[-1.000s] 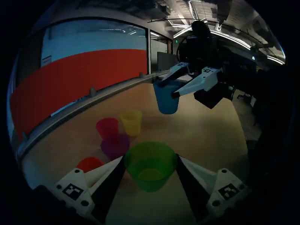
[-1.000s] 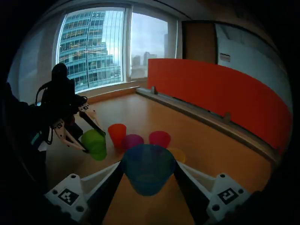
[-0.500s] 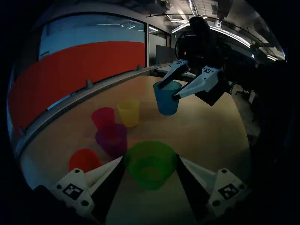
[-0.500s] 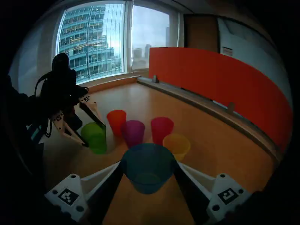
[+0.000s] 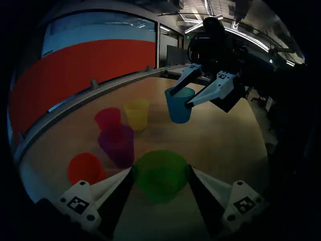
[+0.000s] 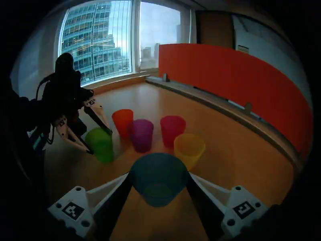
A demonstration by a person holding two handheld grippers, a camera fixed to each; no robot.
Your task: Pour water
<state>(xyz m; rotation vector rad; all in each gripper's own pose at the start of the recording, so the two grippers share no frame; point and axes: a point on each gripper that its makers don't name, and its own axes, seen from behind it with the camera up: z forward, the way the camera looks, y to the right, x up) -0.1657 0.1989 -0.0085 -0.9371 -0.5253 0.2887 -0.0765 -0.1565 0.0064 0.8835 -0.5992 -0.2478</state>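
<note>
The left gripper (image 5: 160,170) clamps the green cup (image 5: 161,181), the right gripper (image 6: 158,176) clamps the blue cup (image 6: 158,185); bring the rims close, then tilt slowly.

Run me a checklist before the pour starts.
1. Left gripper holds green cup, jaws on both sides: ok.
2. Right gripper holds blue cup the same way: ok.
3. Blue cup upright: ok.
4. Water in either cup: cannot tell, the insides are too dim.
5. One rim lined up over the other: not ok, the cups are well apart.
</note>
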